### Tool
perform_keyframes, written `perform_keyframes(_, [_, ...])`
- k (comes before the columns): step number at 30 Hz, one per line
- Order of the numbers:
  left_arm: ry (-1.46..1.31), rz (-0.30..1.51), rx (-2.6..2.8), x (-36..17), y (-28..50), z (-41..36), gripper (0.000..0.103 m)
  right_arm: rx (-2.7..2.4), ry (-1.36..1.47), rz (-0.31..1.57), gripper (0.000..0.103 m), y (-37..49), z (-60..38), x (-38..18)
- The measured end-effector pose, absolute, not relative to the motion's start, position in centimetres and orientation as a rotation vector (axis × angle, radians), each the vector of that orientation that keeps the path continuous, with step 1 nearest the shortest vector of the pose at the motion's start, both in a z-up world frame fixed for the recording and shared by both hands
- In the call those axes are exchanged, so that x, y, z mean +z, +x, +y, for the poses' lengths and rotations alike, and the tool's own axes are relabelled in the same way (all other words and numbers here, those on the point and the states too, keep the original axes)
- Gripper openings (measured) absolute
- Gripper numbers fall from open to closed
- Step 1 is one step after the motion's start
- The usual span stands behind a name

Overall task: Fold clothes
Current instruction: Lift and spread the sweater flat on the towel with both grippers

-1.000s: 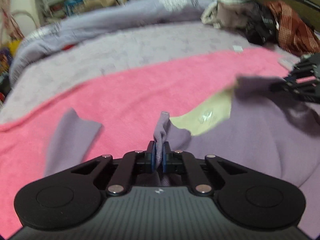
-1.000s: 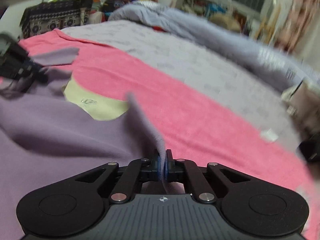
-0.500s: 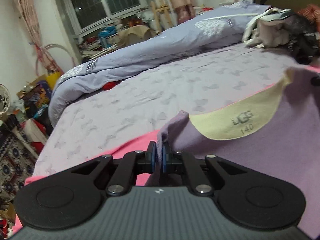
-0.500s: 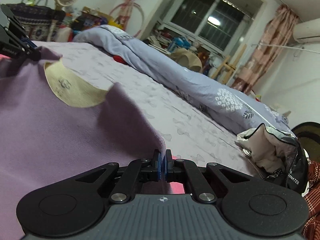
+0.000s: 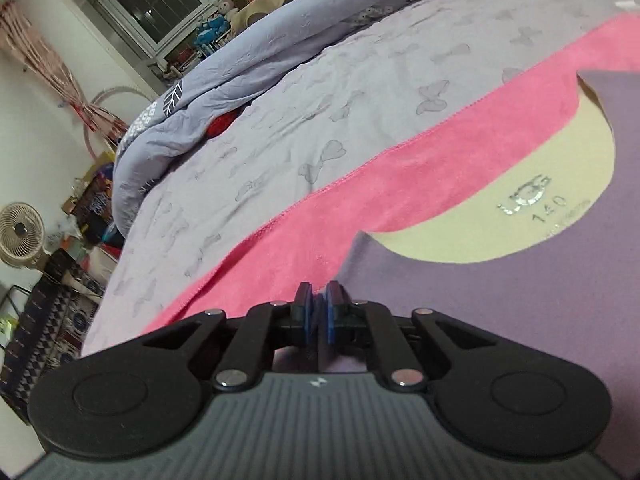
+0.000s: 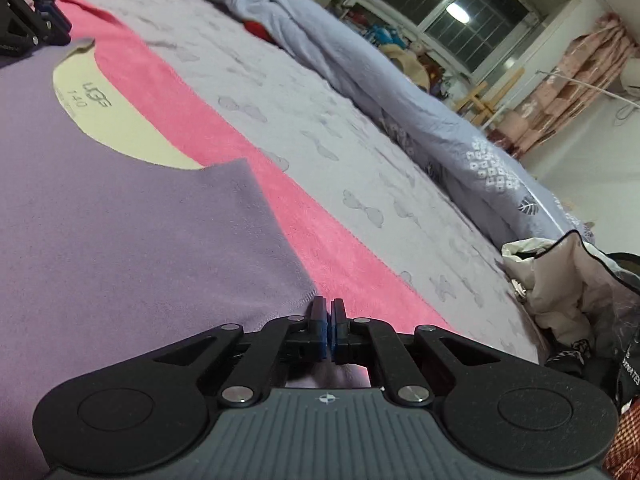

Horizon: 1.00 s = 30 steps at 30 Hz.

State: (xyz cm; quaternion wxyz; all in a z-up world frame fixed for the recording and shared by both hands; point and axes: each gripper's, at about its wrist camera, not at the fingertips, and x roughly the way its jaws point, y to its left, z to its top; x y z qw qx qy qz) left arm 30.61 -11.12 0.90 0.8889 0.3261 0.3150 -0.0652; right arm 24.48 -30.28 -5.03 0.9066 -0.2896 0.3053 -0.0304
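Note:
A purple top (image 5: 500, 300) with a cream inner neck patch (image 5: 520, 204) lies spread flat on a pink towel (image 5: 400, 176) on the bed. My left gripper (image 5: 318, 312) is shut on the top's shoulder edge, low at the towel. In the right wrist view the same purple top (image 6: 120, 240) fills the left. My right gripper (image 6: 328, 324) is shut on its other shoulder edge. The left gripper (image 6: 28, 20) shows at the far upper left there.
The bed has a lilac butterfly sheet (image 5: 320, 120) and a bunched blue-grey duvet (image 6: 380, 80) along the far side. A pile of other clothes (image 6: 560, 300) lies at the right. A fan (image 5: 20, 236) and clutter stand on the floor at the left.
Both grippers have come down from holding the top raised. The top now lies flat on the pink towel, neck patch facing up, both grips unchanged.

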Motion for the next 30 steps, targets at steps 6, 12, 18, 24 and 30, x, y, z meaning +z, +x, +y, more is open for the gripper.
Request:
perform_keyframes(6, [-0.019, 0.889, -0.162, 7.4, 34.6, -3.4, 0.049, -0.087, -0.154, 0.693, 0.103, 24.6, -36.4, 0.5])
perform_keyframes(12, [-0.264, 0.881, -0.111, 11.1, 32.9, 2.4, 0.057, -0.111, 0.141, 0.615, 0.103, 21.5, -41.0, 6.6])
perform_keyframes(18, [0.123, 0.738, -0.314, 14.1, 20.7, 0.9, 0.061, 0.2, -0.06, 0.59, 0.1, 10.9, -34.6, 9.8])
perform_keyframes(24, [0.416, 0.667, -0.568, 12.3, 3.5, -2.0, 0.068, 0.465, -0.234, 0.631, 0.08, -3.1, -26.4, 7.6])
perform_keyframes(30, [0.71, 0.751, -0.517, 6.4, -5.8, -2.2, 0.068, 0.419, -0.279, 0.77, 0.056, -9.2, -25.7, 3.7])
